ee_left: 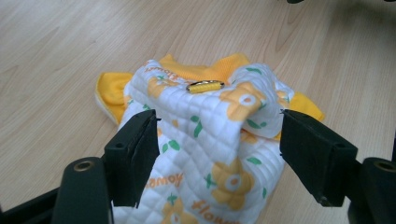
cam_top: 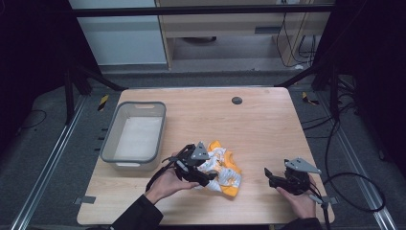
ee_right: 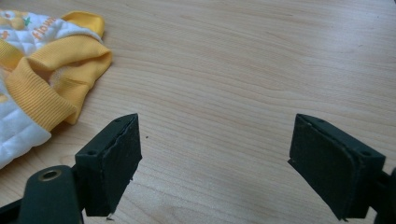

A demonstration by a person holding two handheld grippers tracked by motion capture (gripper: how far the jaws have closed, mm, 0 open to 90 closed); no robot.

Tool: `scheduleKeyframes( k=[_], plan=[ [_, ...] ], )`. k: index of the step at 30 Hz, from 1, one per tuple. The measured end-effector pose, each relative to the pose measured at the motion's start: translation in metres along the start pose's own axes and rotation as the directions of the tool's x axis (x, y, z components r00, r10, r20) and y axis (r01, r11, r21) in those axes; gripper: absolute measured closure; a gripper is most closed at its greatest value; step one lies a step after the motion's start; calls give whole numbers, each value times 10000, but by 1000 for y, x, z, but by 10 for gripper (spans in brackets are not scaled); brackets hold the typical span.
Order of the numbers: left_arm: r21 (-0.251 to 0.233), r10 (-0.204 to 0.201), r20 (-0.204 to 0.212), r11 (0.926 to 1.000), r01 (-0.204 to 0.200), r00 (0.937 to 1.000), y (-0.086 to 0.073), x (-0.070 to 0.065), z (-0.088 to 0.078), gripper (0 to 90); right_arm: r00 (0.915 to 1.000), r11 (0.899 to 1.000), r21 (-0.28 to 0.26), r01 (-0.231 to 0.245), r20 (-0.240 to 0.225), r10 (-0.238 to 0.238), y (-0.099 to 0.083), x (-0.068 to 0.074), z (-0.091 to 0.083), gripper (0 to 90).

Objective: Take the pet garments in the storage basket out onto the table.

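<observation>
A small quilted garment (cam_top: 221, 168), white with orange flowers and yellow ribbed trim, lies crumpled on the wooden table near its front middle. In the left gripper view the garment (ee_left: 210, 140) carries a small yellow metal ring (ee_left: 205, 86) on top. My left gripper (cam_top: 203, 178) is open over it, and the jaws (ee_left: 219, 116) stand wide on either side of the bunched cloth without pinching it. My right gripper (cam_top: 269, 173) rests open at the front right, a little apart from the cloth. Its jaws (ee_right: 215, 121) hold nothing, and the garment's yellow cuff (ee_right: 51, 70) lies to their left.
A grey plastic bin (cam_top: 109, 136) with a pale bottom stands at the table's left side. A small black disc (cam_top: 236, 100) sits near the far edge. Bare wood (cam_top: 268, 129) spreads across the right half. Cables (cam_top: 354, 191) trail off the right edge.
</observation>
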State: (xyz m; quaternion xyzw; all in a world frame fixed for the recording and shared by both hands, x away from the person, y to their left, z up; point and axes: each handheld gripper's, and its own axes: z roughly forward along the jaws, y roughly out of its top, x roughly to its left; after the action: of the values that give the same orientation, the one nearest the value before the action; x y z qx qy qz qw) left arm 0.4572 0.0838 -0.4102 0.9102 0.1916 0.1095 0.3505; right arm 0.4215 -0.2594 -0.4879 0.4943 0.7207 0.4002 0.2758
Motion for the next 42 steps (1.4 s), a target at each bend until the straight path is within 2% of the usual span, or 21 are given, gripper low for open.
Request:
scheduleKeyframes(
  k=[6, 7, 12, 13, 14, 15, 18, 19, 20, 23, 24, 28, 31, 33, 36, 37, 38, 39, 40, 41, 42],
  plan=[
    [-554, -333, -361, 9980, 313, 9988, -9, 4, -15, 262, 10000, 10000, 52, -80, -11, 80, 0, 0, 0, 165],
    [-849, -554, -451, 9951, 514, 9974, -14, 5, -20, 261, 10000, 10000, 41, -41, 18, 41, 0, 0, 0, 166],
    [-1240, -878, -679, 9891, 789, 9938, -25, 7, -30, 259, 9999, 9999, 51, -110, 2, 110, 0, 0, 0, 164],
    [-1500, -1065, -735, 9842, 946, 9916, -32, 7, -35, 257, 9999, 9999, 62, -118, 2, 118, 0, 0, 0, 163],
    [-1500, -1065, -735, 9842, 946, 9916, -32, 7, -35, 255, 9999, 9999, 62, -118, 2, 118, 0, 0, 0, 163],
    [-1766, -1257, -809, 9781, 1099, 9888, -40, 6, -39, 254, 10000, 10000, 36, -61, 34, 61, 0, 0, 0, 163],
    [-1903, -1334, -999, 9752, 1127, 9860, -49, 5, -43, 253, 10000, 10000, 29, -69, 65, 69, -1, 0, 0, 160],
    [-2129, -1526, -1049, 9687, 1277, 9827, -58, 6, -45, 252, 9999, 10000, 29, -71, 74, 71, -1, 0, 0, 160],
    [-2129, -1526, -1049, 9687, 1277, 9827, -58, 6, -45, 249, 9999, 10000, 29, -71, 74, 71, -1, 0, 0, 160],
    [-2376, -1793, -1093, 9598, 1494, 9777, -75, 7, -49, 242, 9999, 10000, 33, -25, 101, 25, -1, 0, 1, 158],
    [-2376, -1793, -1093, 9598, 1494, 9777, -75, 7, -49, 239, 9999, 10000, 33, -25, 101, 25, -1, 0, 1, 158],
    [-2463, -1990, -1134, 9548, 1665, 9734, -92, 6, -54, 235, 9999, 10000, 60, -72, 95, 72, -1, 0, 0, 157],
    [-2234, -1928, -1267, 9613, 1614, 9730, -109, 6, -59, 231, 10000, 10000, 72, -34, 69, 34, -2, 0, 1, 155],
    [-2171, -1978, -1323, 9619, 1663, 9713, -113, 6, -60, 231, 10000, 10000, 86, -46, 41, 45, -2, 0, 1, 154],
    [-2092, -2370, -1409, 9561, 2051, 9612, -129, 11, -65, 230, 10000, 9999, 102, -22, 37, 22, -2, 1, 1, 151],
    [-2092, -2370, -1409, 9561, 2051, 9612, -129, 11, -65, 229, 10000, 9999, 102, -22, 37, 22, -2, 1, 1, 151],
    [-2051, -2504, -1448, 9540, 2185, 9573, -137, 12, -67, 229, 10000, 10000, 63, -7, 67, 7, -2, 1, 1, 149],
    [-2051, -2504, -1448, 9540, 2185, 9573, -137, 12, -67, 229, 10000, 10000, 52, 12, 84, -13, -2, 0, 1, 148],
    [-1990, -2699, -1511, 9506, 2382, 9509, -145, 14, -68, 229, 10000, 10000, 58, -10, 83, 10, -2, 0, 1, 147],
    [-1911, -2781, -1540, 9498, 2476, 9481, -149, 14, -68, 229, 10000, 9999, 93, -70, 68, 69, -2, 0, 1, 147],
    [-1911, -2781, -1540, 9498, 2476, 9481, -149, 14, -68, 229, 10000, 9999, 93, -70, 68, 69, -2, 0, 1, 147]
  ],
)
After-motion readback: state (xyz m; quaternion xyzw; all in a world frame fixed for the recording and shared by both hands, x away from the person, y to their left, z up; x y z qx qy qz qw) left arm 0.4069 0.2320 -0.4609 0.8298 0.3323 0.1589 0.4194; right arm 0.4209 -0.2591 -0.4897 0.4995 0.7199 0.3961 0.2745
